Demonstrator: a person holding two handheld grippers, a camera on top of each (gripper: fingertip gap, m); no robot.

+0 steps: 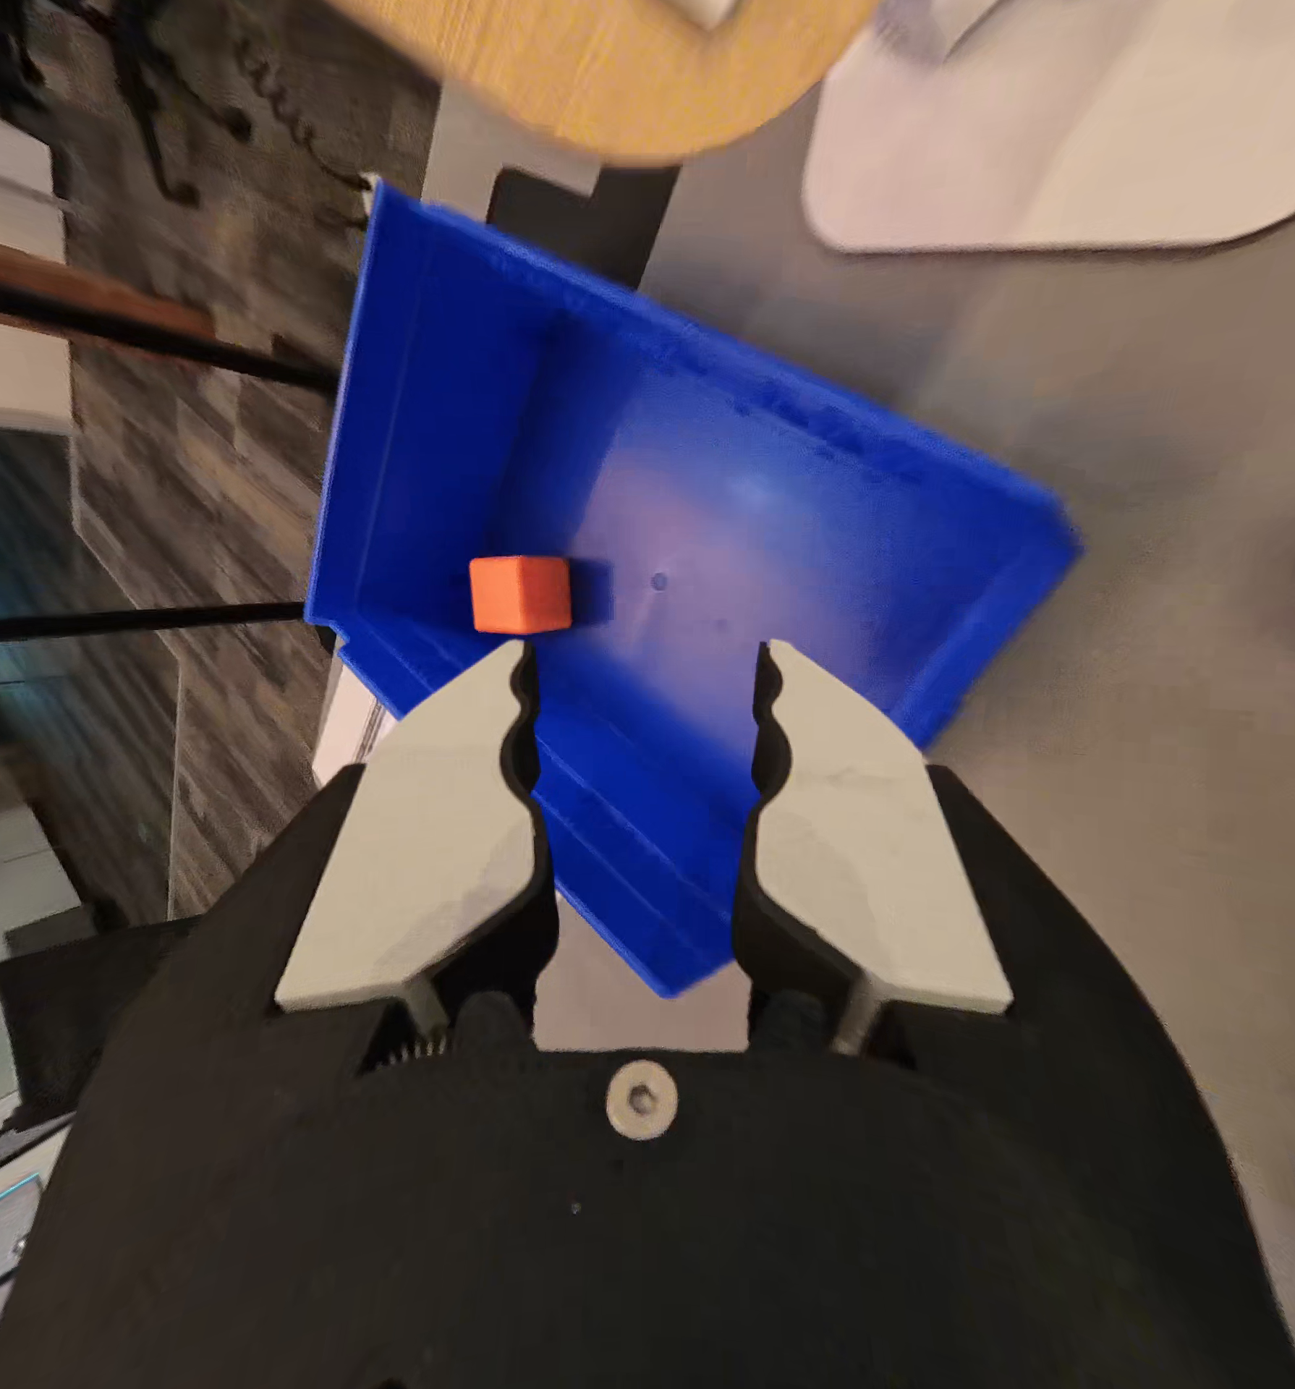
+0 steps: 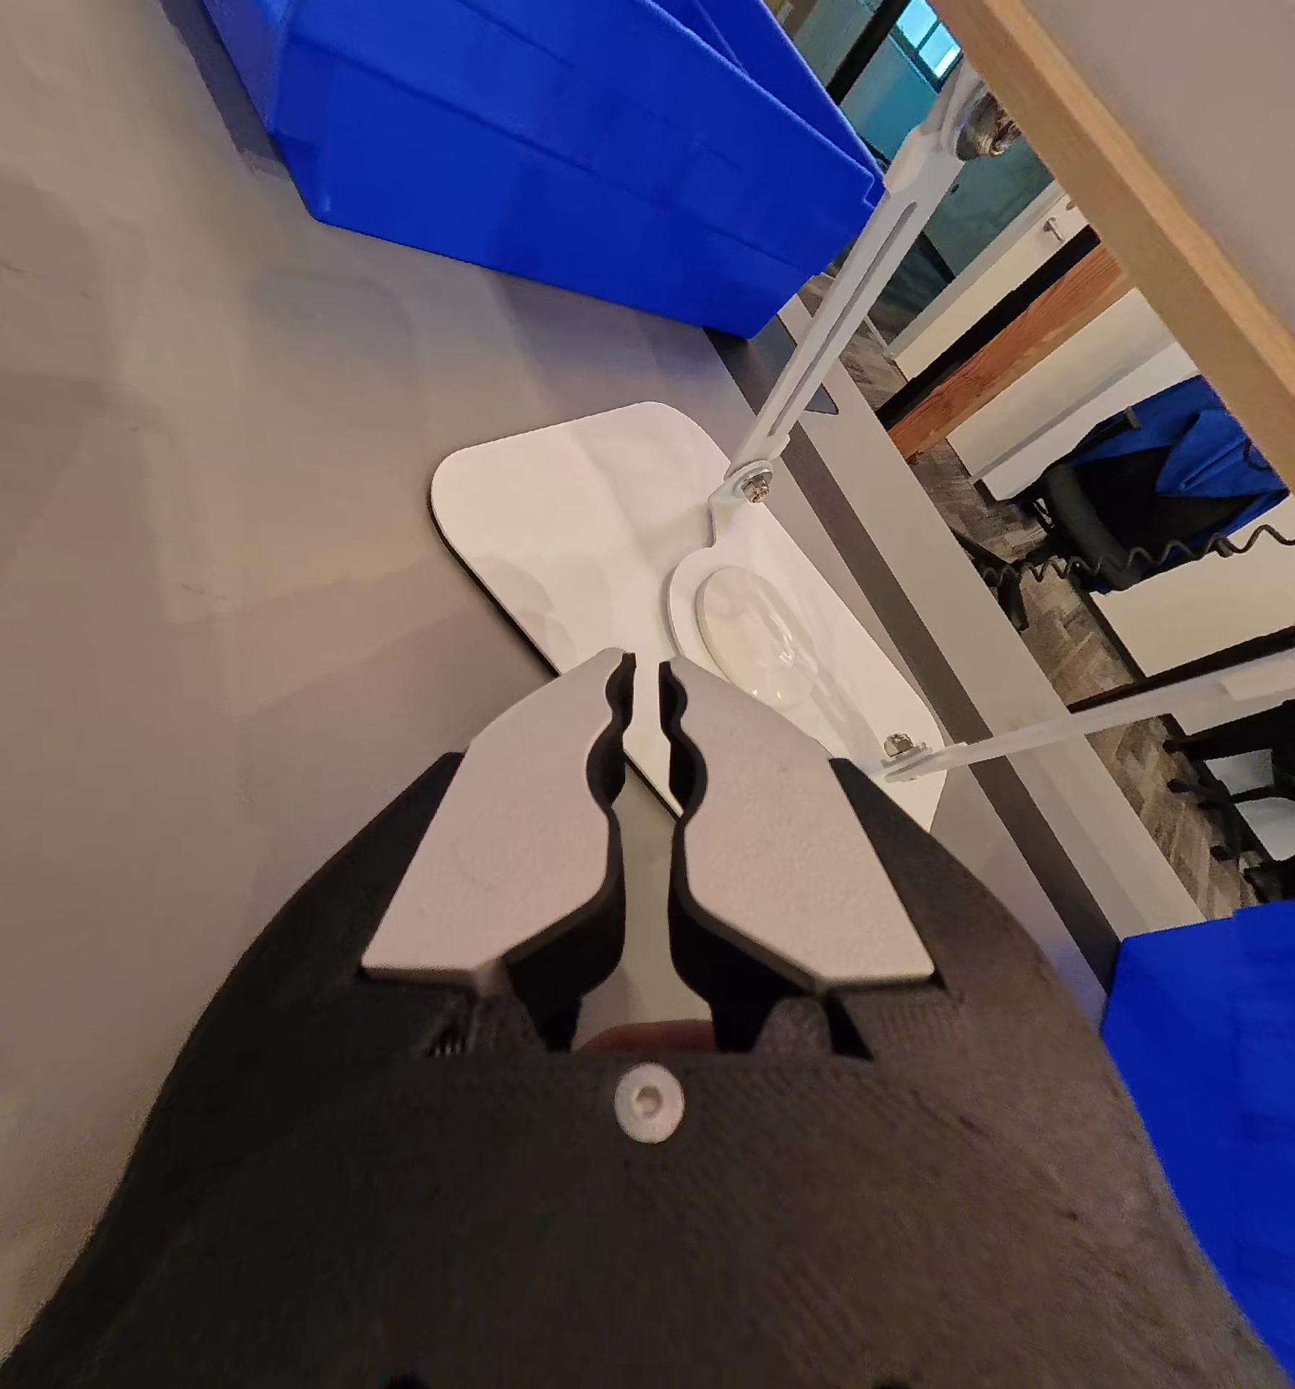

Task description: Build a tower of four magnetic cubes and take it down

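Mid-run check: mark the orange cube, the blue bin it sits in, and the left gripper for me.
orange cube [image 1: 520, 594], left wrist view, on its front face.
blue bin [image 1: 780, 526], left wrist view, on the bare floor inside.
left gripper [image 1: 641, 654], left wrist view, midway between the open fingertips.

Office, desks [image 2: 1020, 353], chairs [image 2: 1088, 526], carpet floor [image 2: 1125, 646]

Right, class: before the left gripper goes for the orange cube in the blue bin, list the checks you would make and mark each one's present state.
1. Left gripper open wide enough for the cube: ok.
2. Orange cube in view, unobstructed: ok.
3. Cube centred between the fingers: not ok, it sits just beyond the left fingertip.
4. Cube lies inside the blue bin: ok.
5. Right gripper empty and nearly closed: ok.
6. Other three cubes located: cannot tell.
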